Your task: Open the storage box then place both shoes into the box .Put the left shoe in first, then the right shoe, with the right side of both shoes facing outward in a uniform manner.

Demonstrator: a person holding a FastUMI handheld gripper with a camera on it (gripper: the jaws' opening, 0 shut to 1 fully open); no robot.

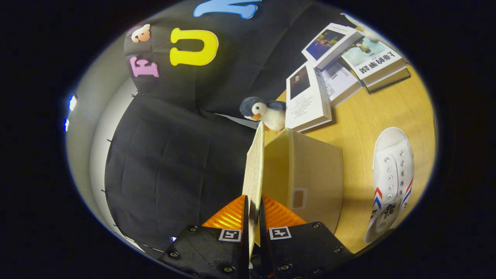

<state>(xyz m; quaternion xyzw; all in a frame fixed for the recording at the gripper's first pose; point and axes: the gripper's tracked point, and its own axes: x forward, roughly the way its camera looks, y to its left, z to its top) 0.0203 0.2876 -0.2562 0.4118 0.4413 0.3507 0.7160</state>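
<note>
Both fingers of the gripper (pixel 254 217) pinch the lid (pixel 254 170) of the storage box (pixel 306 174); swing it fully back, slowly, keeping the box steady on the counter (pixel 360 120).

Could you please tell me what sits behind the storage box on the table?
Behind the storage box sits a penguin plush, with books beyond. The gripper pinches the box's raised lid, which hides the interior.

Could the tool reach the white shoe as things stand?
Probably not yet: the tool is shut on the box lid, holding it raised. The white shoe lies on bare table beside the storage box, so its path looks free once released.
</note>
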